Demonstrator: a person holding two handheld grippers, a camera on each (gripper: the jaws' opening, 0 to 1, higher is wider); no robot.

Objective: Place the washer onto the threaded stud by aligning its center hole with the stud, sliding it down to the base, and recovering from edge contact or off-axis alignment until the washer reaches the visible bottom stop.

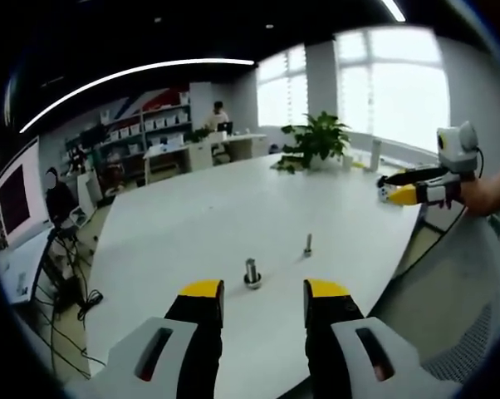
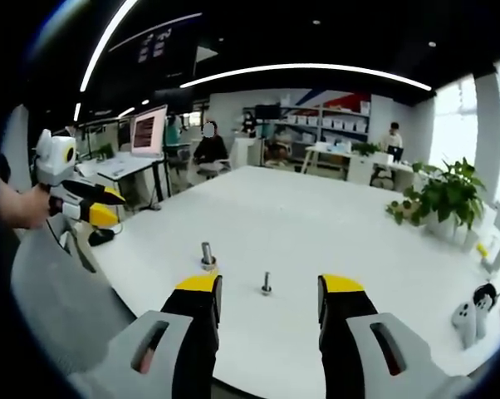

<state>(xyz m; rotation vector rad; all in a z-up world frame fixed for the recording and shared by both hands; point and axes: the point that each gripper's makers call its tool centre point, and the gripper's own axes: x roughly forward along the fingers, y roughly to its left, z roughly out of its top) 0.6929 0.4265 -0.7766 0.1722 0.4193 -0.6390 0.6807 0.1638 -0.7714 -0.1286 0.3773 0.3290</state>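
Two small metal studs stand upright on the white table. The thicker stud has a wider ring at its foot; the thinner stud stands just behind it to the right. No separate washer can be made out. My left gripper is open and empty, short of the thick stud. The right gripper hangs over the table's right edge in a hand. In the right gripper view the thick stud and thin stud stand just beyond my open, empty right gripper. The left gripper is at the left.
A potted plant stands at the table's far side. A grey mesh chair is at the near edge. Small white items lie at the right. Desks, a monitor and seated people are behind.
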